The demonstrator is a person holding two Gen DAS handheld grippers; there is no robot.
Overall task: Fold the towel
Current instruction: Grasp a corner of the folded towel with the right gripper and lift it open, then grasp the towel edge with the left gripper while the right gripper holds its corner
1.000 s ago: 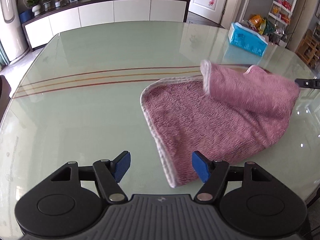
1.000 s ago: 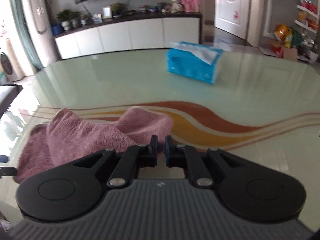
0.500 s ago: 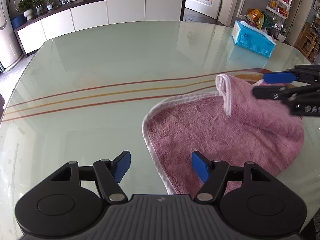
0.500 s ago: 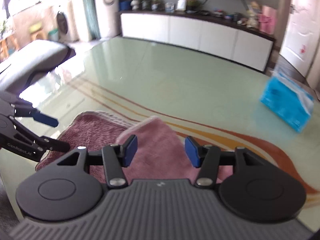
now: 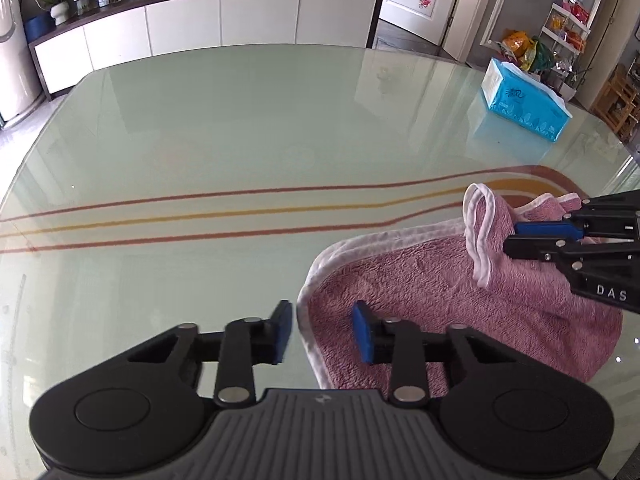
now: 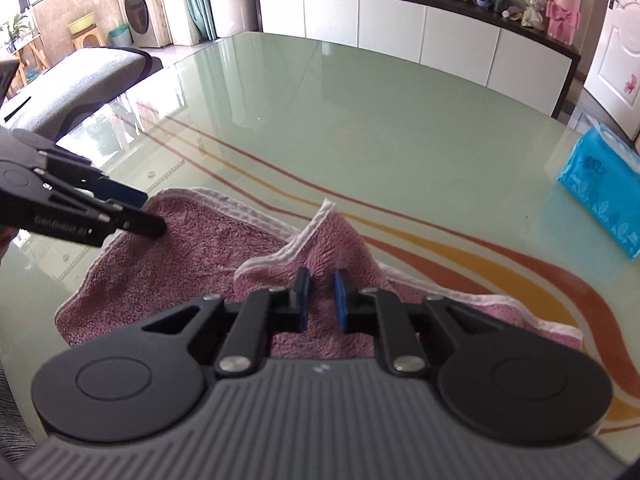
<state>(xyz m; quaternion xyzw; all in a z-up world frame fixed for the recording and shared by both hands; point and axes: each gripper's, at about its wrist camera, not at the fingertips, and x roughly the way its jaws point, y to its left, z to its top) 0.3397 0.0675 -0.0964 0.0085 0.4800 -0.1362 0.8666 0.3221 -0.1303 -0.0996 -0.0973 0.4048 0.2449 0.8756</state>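
a living room with a long white sideboard [image 5: 224, 20] along the far wall surrounds a pale green glass worktop [image 5: 240, 120] crossed by red and yellow stripes. in the left wrist view, the left tool [image 5: 322, 332] sits at 6 o'clock with its blue pads spread wide, the white-trimmed edge of the pink towel [image 5: 440, 292] lying between them but not pinched. the towel lies on the worktop at 4 o'clock, mostly flat, with one corner raised and curled over near 3 o'clock. there the right tool [image 5: 532, 238] comes in from the frame's edge, its fingers seen edge-on close to that raised corner; from here i cannot tell whether it pinches cloth. a blue tissue box [image 5: 524, 100] stands well apart at 2 o'clock. in the right wrist view, the worktop [image 6: 400, 128] fills the frame and the towel [image 6: 192, 248] spreads from 9 o'clock to 4 o'clock. the right tool [image 6: 321, 296] at 6 o'clock has its pads narrowed with a gap left, and towel pile shows in that gap, so it looks partly spread and grips nothing firmly. a peaked corner of cloth stands just beyond it. the left tool [image 6: 148, 212] reaches in at 9 o'clock over the towel's near edge. the tissue box [image 6: 604, 184] lies at 3 o'clock. by my judgement the fold is barely begun: one corner is turned up, no clean crease exists, and both tools need a firm hold on an edge before carrying it across.
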